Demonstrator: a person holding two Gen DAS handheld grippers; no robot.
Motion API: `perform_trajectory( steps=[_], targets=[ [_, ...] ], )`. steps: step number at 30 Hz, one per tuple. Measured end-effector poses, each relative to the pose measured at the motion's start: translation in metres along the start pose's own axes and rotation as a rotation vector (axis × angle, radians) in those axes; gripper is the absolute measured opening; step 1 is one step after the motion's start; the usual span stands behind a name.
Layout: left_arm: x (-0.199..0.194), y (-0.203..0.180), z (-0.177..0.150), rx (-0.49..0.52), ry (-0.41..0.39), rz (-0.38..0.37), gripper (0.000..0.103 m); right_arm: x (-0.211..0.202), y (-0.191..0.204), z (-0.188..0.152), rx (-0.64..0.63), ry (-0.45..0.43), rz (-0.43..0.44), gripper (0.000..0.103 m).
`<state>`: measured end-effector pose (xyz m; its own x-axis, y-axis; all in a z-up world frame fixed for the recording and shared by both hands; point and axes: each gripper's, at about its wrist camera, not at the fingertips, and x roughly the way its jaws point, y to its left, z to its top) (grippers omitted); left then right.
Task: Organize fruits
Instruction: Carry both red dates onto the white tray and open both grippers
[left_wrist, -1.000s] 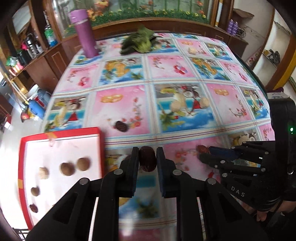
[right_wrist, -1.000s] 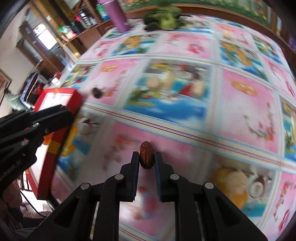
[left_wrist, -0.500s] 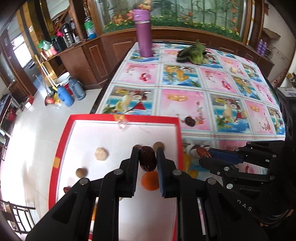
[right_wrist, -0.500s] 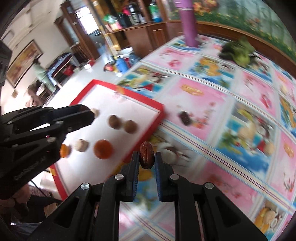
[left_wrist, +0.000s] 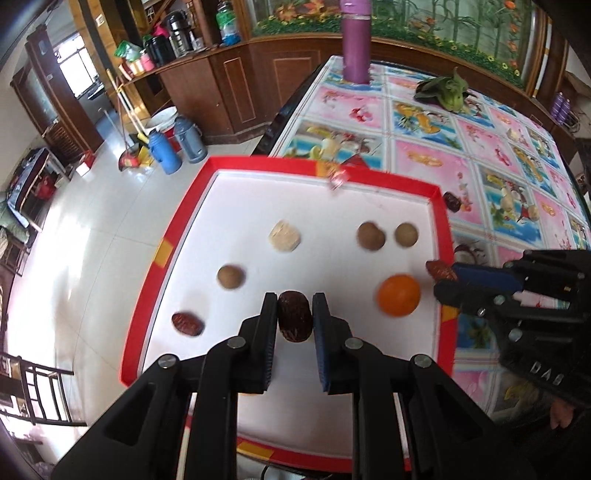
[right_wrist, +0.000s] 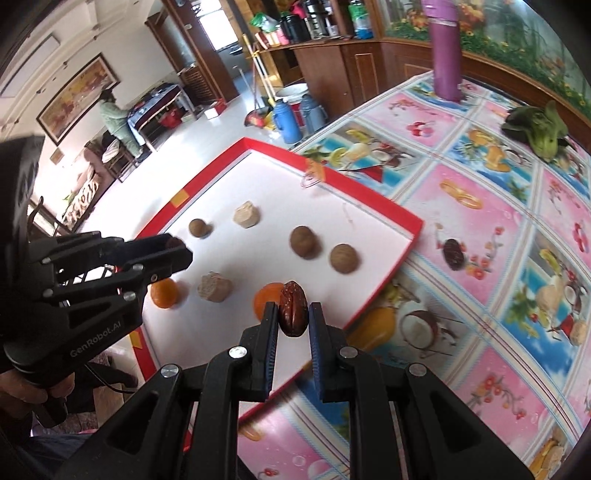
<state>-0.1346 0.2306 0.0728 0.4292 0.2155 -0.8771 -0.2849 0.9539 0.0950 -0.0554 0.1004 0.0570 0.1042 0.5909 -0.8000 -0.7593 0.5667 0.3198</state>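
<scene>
Dates in both grippers: left gripper (left_wrist: 294, 320) pinches a dark date (left_wrist: 293, 320) over the red-rimmed tray (left_wrist: 384, 181), right gripper (right_wrist: 293, 315) pinches a red date (right_wrist: 293, 313) above the tray's near edge. Best lower each onto bare white, clear of the orange (left_wrist: 398, 295) and longans (left_wrist: 370, 236). One loose date (right_wrist: 453, 253) waits on the tablecloth (right_wrist: 480, 206).

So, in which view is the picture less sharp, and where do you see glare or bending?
Left wrist view: the tray's far rim is smeared by motion, the floor glares white, the cabinets curve from the fisheye. Right wrist view: the date in the right gripper is crisp, the tablecloth near the bottom is soft.
</scene>
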Motion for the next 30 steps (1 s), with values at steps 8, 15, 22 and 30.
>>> perform_trajectory(
  steps=[8, 15, 22, 30],
  targets=[
    [0.000, 0.004, -0.024, 0.021, 0.036, -0.004, 0.021, 0.006, 0.025, -0.001, -0.085, 0.015, 0.072, 0.014],
    [-0.001, 0.004, -0.028, 0.045, 0.030, 0.016, 0.021, 0.016, 0.042, -0.005, -0.150, 0.056, 0.096, 0.014],
    [0.007, 0.005, -0.035, 0.045, 0.057, 0.023, 0.021, 0.030, 0.048, -0.010, -0.177, 0.128, 0.092, 0.014],
    [0.007, 0.001, -0.035, 0.068, 0.052, 0.031, 0.021, 0.038, 0.048, -0.013, -0.186, 0.164, 0.075, 0.014]
  ],
)
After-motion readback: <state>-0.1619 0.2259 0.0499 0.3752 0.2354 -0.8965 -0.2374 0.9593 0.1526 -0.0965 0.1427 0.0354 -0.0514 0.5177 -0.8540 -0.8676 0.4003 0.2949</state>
